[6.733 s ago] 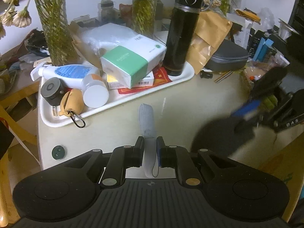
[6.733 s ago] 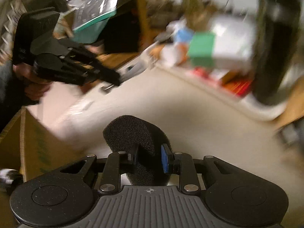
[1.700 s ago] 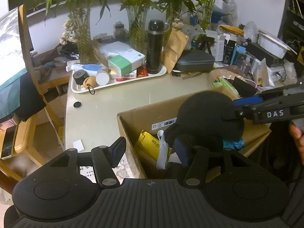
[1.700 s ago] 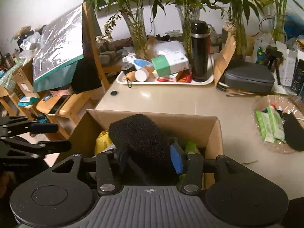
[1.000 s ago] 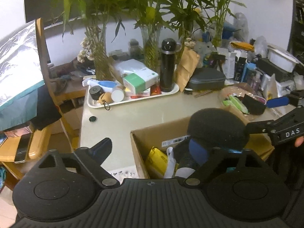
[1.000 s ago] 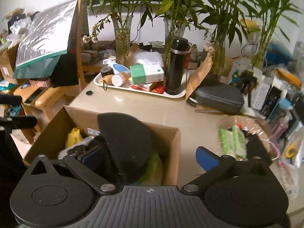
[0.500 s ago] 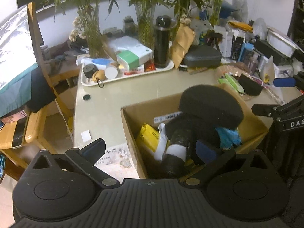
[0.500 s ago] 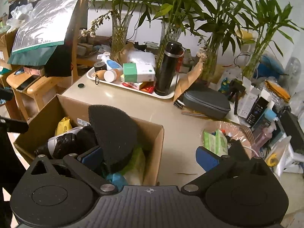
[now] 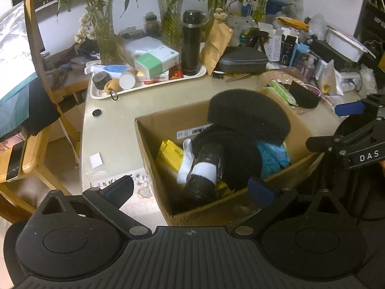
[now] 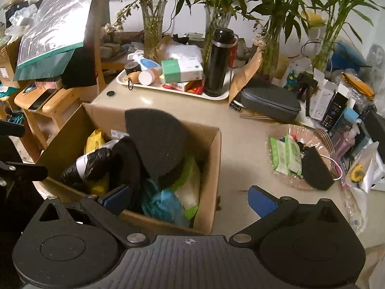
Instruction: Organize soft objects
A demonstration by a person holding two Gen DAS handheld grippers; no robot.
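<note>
A black foam pad lies tilted on top of the soft things in the open cardboard box. Under it are a black roll with a white band, a white elastic strap, a yellow packet and a blue bag. My left gripper hangs open over the box's near edge, nothing between its fingers. My right gripper is open too, straddling the box's right corner, and shows at the right edge of the left wrist view.
The box sits on a beige table. A white tray with a black flask, boxes and bottles stands behind. A clear dish on the right holds green packets and another black foam piece. Plant vases, a grey case, wooden chairs on the left.
The right gripper opened and let go of the foam pad, which now rests in the box. The left jaws opened wide and its view tipped down over the box.
</note>
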